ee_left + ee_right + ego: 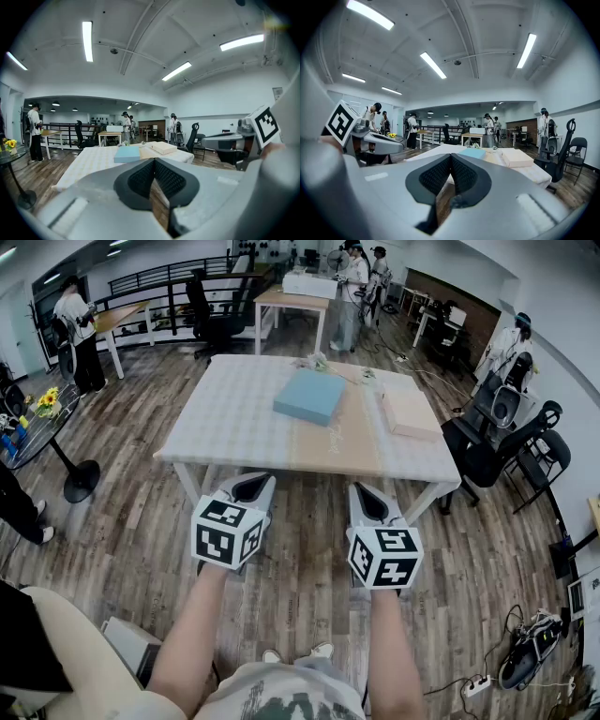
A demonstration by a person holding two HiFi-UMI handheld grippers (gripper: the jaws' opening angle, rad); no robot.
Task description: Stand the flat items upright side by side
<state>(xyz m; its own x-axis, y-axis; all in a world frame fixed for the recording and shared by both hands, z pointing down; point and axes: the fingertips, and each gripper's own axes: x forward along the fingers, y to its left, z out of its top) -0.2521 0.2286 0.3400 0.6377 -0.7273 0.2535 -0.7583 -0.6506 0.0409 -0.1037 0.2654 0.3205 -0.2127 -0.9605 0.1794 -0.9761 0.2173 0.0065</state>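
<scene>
A: Where are the flat items?

B: The blue box lies flat near the middle of the worktop. The pale box lies flat by the right edge, apart from the blue one.

A: And the left claw and the right claw?

B: They are side by side over the wooden floor, short of the worktop's near edge and well apart from both boxes. Each has its jaws pressed together with nothing between them.

A: Anything further out?

B: Office chairs stand to the right, and people stand by the far desks.
</scene>
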